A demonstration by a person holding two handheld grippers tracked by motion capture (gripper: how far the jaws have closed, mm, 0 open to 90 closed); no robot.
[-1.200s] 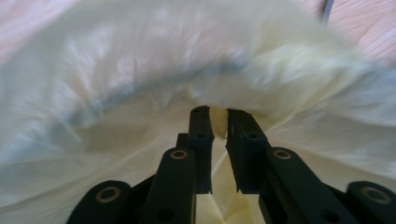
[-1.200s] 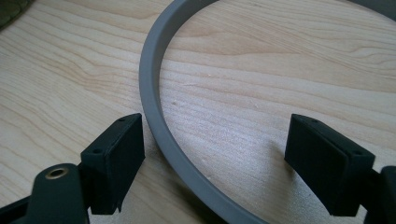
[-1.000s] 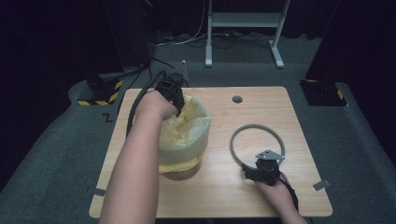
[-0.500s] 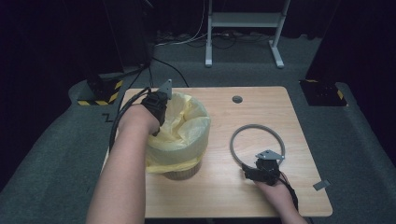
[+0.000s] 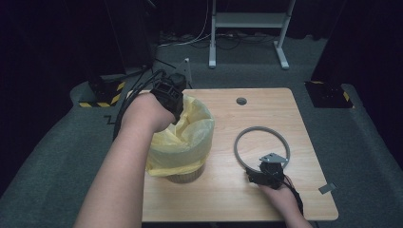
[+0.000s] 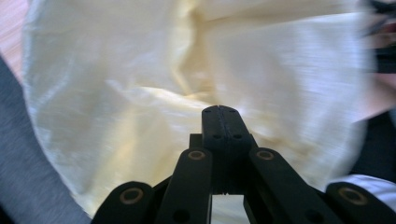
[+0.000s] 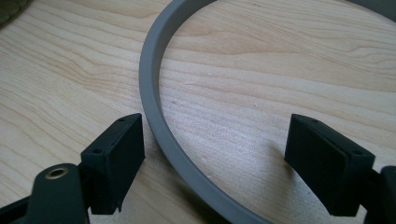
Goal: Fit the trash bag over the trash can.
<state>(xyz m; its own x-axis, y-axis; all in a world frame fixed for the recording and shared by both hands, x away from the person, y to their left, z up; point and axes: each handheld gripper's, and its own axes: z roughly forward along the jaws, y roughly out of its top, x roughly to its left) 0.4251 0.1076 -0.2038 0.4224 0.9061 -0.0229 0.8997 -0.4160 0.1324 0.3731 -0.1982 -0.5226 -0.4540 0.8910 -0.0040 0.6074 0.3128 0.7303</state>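
We see the wooden table (image 5: 223,199) first, w/ a small round hole (image 5: 241,100) near its far edge. On its left half stands a bin (image 5: 183,176), lined w/ a yellow bag (image 5: 183,142) whose edge is folded down over the rim & bunched up at the top. Our left gripper (image 5: 175,102) is at the bag's far-left top edge, arm coming in from the bottom left; in the left gripper view the jaws are pressed together w/ the yellow film right behind the tips. Whether a fold is pinched btwn them we can't tell. They have just been closing. Right of the bin, well apart, a grey ring (image 5: 262,148) lies flat on the wood. Our right gripper (image 5: 266,173) rests at the ring's near edge, jaws spread wide; in the right gripper view the ring's band (image 7: 161,126) passes btwn them, just beside the left one, not squeezed.
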